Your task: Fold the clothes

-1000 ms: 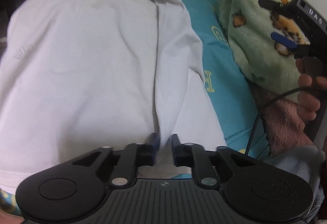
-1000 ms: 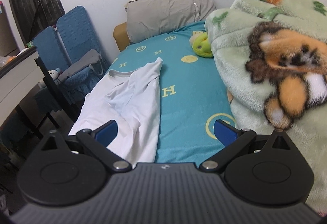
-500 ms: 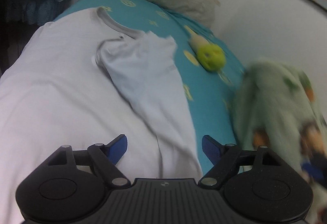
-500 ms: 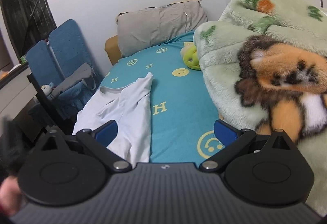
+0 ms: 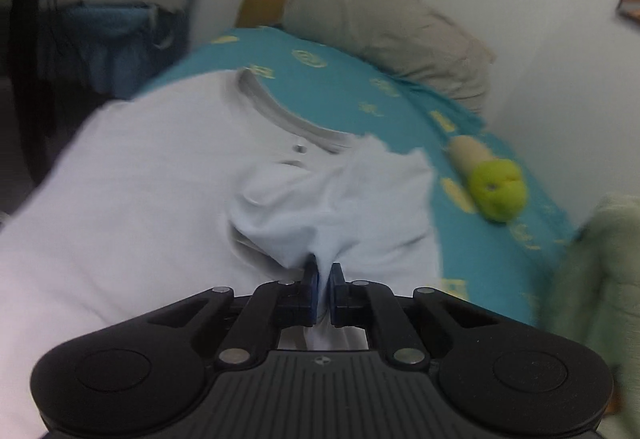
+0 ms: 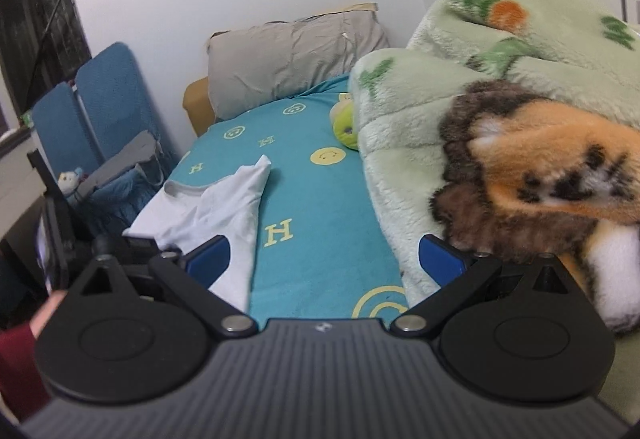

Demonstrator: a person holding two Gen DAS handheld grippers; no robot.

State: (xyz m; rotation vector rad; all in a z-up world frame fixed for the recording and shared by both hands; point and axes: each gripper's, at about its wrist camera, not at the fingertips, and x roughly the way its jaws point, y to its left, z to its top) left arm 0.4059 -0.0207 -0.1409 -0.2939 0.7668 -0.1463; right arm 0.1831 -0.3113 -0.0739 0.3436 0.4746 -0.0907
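The left gripper (image 5: 323, 279) is pinched tight on a bunched fold of the white T-shirt (image 5: 152, 207), its blue pads (image 5: 311, 281) pressed together with cloth squeezed between them and a tail of fabric hanging down behind the jaws. Fanning out just ahead of its tips is the folded-over flap of the shirt, creased and lifted slightly. Beyond that lies the grey-edged neckline, and to the left of the tool the rest of the shirt spreads flat over the teal bedsheet (image 5: 340, 87). Off to the right and further ahead sits a yellow-green plush toy (image 5: 496, 193). At the far end, a grey pillow (image 5: 384, 27) leans against the wall. This view is somewhat blurred.

Over to the right gripper (image 6: 324, 257): jaws spread wide, holding nothing, hovering above the sheet. Just beside its left finger is the near part of the shirt (image 6: 224, 203), and the other gripper's dark body shows there too, with a hand (image 6: 48, 309) and red sleeve at the lower left. Close on the right of the tool rises a green fleece blanket (image 6: 420, 111) with a lion print. Further ahead, the plush toy (image 6: 345, 125) rests against the blanket, then the pillow (image 6: 288, 55). Far left stands a blue folding chair (image 6: 104, 95).
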